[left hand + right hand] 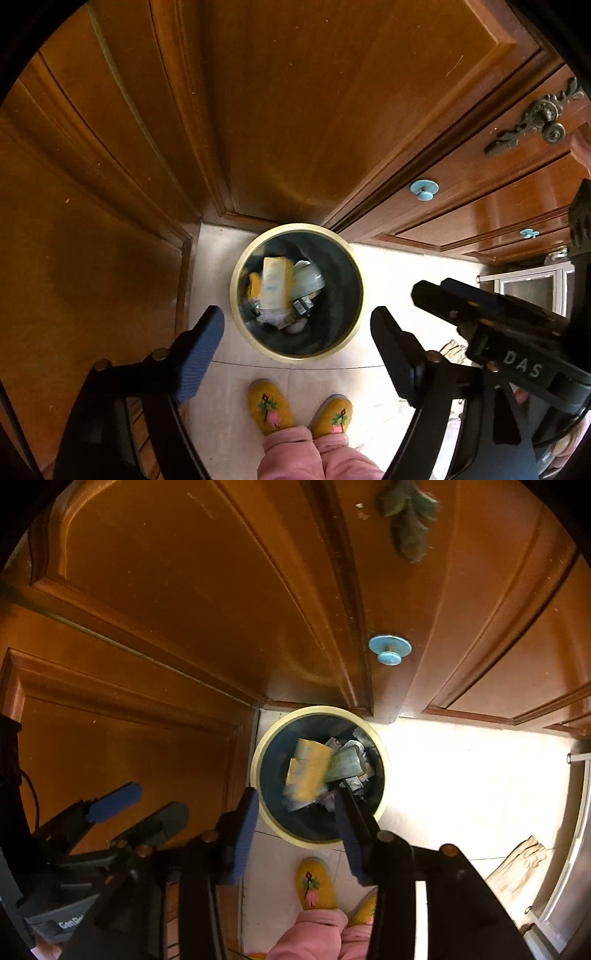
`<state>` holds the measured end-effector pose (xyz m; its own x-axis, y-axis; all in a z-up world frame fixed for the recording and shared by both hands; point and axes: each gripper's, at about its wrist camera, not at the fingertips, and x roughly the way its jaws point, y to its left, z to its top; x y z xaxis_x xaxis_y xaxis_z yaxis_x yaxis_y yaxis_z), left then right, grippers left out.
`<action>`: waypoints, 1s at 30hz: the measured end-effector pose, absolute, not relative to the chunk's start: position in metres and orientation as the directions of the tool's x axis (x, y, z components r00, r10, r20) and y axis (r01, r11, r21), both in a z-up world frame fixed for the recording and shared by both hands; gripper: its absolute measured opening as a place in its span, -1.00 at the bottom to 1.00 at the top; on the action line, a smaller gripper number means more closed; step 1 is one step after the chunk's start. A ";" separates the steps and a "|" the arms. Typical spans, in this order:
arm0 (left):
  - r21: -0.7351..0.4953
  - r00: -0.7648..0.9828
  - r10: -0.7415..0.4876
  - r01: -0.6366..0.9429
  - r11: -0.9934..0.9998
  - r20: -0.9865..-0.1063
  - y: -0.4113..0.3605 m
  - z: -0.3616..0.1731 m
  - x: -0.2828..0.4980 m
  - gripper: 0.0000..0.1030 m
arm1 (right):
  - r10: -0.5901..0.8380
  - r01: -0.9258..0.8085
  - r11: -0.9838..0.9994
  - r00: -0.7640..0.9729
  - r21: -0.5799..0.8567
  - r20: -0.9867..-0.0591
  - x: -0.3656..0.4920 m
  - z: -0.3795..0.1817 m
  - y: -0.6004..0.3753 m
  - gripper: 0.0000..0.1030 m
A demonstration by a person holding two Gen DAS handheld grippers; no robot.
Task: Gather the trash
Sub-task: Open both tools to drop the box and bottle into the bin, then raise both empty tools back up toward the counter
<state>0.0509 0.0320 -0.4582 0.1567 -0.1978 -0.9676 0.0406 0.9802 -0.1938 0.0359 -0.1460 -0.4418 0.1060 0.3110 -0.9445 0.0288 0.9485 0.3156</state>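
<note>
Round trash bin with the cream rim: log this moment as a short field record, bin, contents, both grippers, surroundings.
bin: round dark trash bin with cream rim, standing on pale tiled floor beside brown wooden cabinet doors
contents: yellow carton, pale green packet, crumpled scraps
left gripper: open, empty, above bin
right gripper: open, empty, above bin
person: yellow embroidered slippers beside bin

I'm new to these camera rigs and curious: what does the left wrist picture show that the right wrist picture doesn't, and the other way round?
Only the left wrist view shows the ornate brass handle on a drawer and a second small blue knob. Only the right wrist view shows a greenish cloth hanging on the cabinet and a crumpled paper bag on the floor. Both show the round bin full of trash, the yellow slippers, pink trouser legs, and both claws, the left claw and right claw, open and empty.
</note>
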 end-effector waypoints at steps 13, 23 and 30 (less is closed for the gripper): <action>-0.169 0.171 -0.178 0.067 0.983 -0.969 0.029 -0.409 0.040 0.67 | 0.304 0.026 0.951 0.125 0.309 -0.944 0.015 -0.394 -0.158 -0.16; -0.162 0.194 -0.167 0.043 0.986 -0.967 0.030 -0.340 0.034 0.82 | 0.286 0.004 0.957 0.160 0.290 -0.945 0.006 -0.324 -0.161 0.03; -0.151 0.247 -0.154 0.030 0.988 -0.957 0.034 -0.264 0.030 0.83 | 0.284 -0.015 0.958 0.216 0.287 -0.934 0.001 -0.255 -0.163 0.15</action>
<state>0.0295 0.0339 -0.2639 0.2466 -0.1541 -0.9568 0.0300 0.9880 -0.1514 0.0006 -0.1633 -0.2546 0.2156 0.2837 -0.9344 -0.0150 0.9577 0.2873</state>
